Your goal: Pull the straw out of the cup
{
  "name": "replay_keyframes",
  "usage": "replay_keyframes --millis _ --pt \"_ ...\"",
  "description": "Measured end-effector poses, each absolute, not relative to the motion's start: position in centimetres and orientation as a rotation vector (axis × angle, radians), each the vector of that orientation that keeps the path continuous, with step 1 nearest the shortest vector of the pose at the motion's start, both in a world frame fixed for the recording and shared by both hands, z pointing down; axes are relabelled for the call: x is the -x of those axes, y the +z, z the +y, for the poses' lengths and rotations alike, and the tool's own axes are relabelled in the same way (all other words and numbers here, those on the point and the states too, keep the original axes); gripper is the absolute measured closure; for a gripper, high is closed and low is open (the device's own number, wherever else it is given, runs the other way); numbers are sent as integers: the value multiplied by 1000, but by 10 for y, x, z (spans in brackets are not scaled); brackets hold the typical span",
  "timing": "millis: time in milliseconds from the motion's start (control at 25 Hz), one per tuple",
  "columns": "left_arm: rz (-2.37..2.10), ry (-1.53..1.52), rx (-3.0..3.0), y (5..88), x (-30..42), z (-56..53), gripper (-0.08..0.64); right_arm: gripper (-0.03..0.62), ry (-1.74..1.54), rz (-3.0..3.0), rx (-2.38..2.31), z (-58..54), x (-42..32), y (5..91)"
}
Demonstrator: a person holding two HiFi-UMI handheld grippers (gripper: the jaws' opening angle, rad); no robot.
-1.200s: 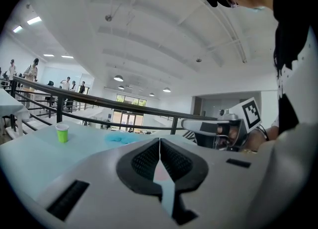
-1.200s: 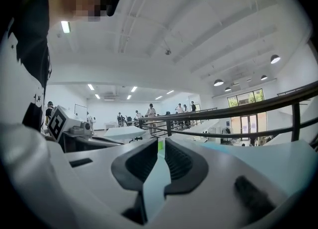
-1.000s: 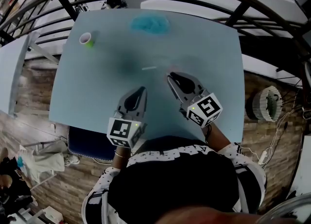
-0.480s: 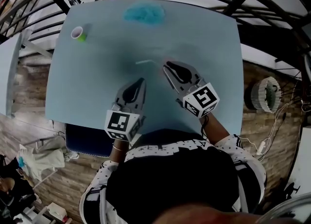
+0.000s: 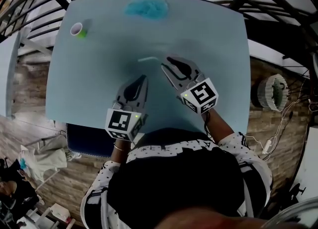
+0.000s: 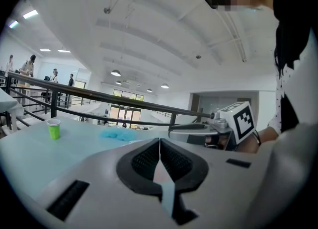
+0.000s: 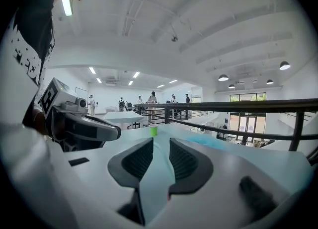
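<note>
while left gripper (image 6: 159,141) pinches closed, right gripper (image 7: 161,142) gapes slightly — both empty.

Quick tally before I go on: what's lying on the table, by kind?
Cup: 1
Straw: 1
Blue cloth: 1
Total: 3
</note>
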State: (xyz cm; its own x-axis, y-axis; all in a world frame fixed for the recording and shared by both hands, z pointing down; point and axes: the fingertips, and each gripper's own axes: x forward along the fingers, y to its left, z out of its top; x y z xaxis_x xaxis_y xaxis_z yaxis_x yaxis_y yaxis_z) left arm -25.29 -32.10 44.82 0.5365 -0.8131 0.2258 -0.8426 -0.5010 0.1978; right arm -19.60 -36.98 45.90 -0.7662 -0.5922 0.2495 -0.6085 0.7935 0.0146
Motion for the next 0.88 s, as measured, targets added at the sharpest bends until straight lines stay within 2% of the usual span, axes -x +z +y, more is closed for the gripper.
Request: replay_keyframes --millis 880 --pt "-1415 170 -2462 452 261 -322 545 503 99 -2616 -862 -386 209 503"
